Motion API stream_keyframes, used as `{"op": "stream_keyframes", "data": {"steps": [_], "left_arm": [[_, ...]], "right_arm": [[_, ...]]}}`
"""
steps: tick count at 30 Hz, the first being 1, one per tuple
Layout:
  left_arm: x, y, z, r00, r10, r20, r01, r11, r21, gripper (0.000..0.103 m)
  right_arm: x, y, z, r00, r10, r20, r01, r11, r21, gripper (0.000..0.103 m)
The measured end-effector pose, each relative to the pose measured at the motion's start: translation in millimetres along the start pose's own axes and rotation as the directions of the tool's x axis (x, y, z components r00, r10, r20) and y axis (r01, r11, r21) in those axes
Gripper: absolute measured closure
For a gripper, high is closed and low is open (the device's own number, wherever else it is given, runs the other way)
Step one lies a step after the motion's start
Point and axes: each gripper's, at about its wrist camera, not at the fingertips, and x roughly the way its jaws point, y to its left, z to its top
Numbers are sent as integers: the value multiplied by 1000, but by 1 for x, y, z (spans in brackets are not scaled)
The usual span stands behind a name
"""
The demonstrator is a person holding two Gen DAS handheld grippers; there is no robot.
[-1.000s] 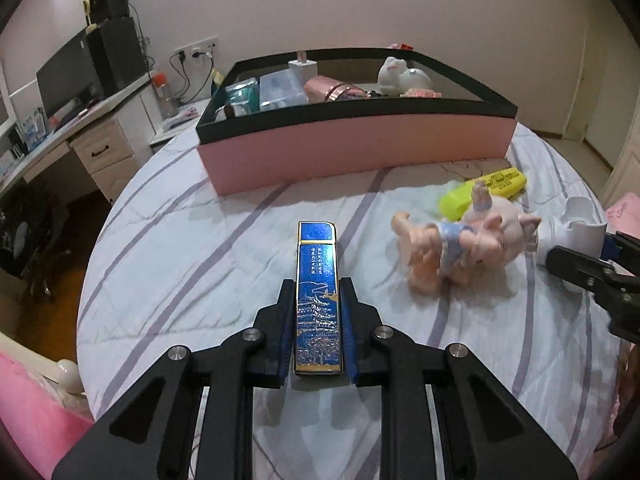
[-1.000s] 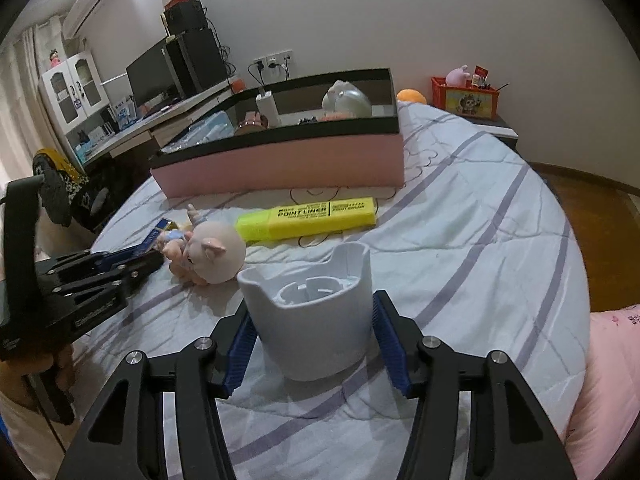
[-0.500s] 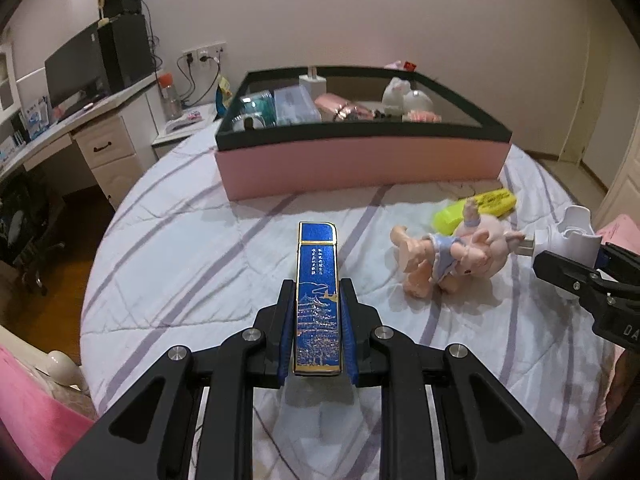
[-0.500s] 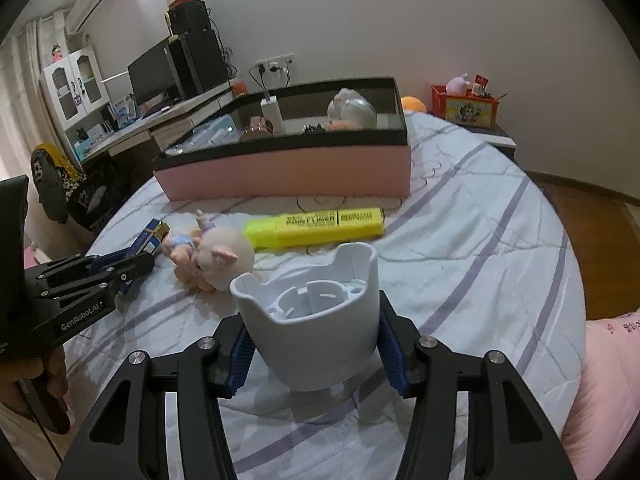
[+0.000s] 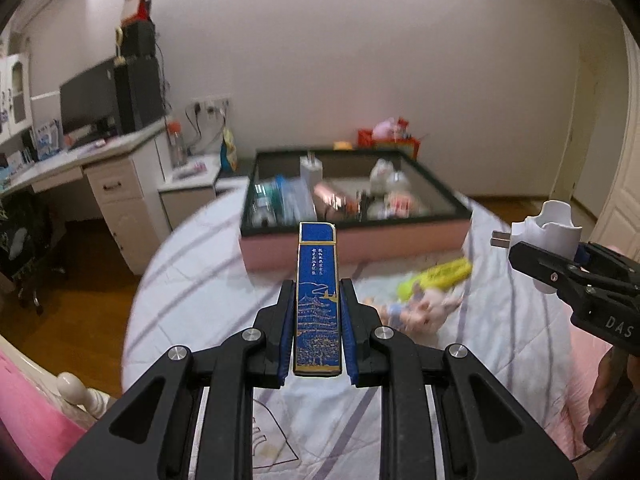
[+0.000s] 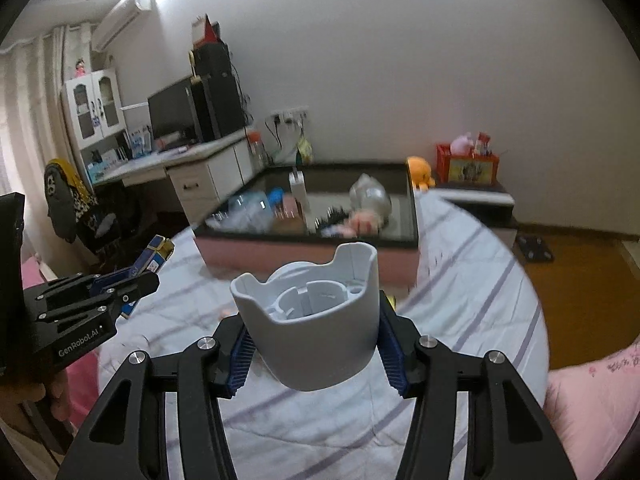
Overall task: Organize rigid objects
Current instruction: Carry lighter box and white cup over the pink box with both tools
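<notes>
Stock of the moment, task of organizing rigid objects.

Already in the pink box (image 5: 352, 244) at the far end of the bed (image 5: 208, 292): a white charger block, clear plastic cases, a pinkish cylinder, a pale figurine and some smaller bits (all smeared by motion blur, so a firm count is not possible).

In hand, lifted clear of the bedspread:
- Left gripper (image 5: 318, 336): nearly closed, pads clamped on the long sides of a slim blue case (image 5: 317, 300) with gold drawing, which points toward the box.
- Right gripper (image 6: 314, 346): about half spread, pads pressed on the sides of a white plug-in holder (image 6: 310, 316), cup mouth facing the camera; its two metal prongs show only in the left wrist view.

Still on the bed, just before the box: a yellow highlighter (image 5: 436, 278) and a pig doll (image 5: 420, 308) lying near each other.

Judgement: well along, with two items in transit and two yet to be collected.

Hard to make out: free space inside the box; the highlighter and doll are hidden behind the holder in the right wrist view; the person shows only as a dim hand at the frame edges.
</notes>
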Motion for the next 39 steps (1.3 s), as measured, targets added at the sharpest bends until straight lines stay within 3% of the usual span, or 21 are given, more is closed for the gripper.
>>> {"op": "stream_keyframes", "data": {"steps": [9,21,28,39], "left_arm": [[-46,-4,33,982,50,180,-50,999,-4,83],[-72,-18,57,948,82,309,-93,995,22,83],[-55,-22,68,952,75,297,-95,994,52,82],[15,-20,97,966,95,239,-122,987,101,82]], "right_arm": [[-30,21,30,991,3,134,2,999,-41,48],[-47,34,49,975,4,222,10,998,-63,48],[-38,33,59,974,4,225,13,997,-72,48],[22,13,82,986,-6,164,19,997,-79,48]]}}
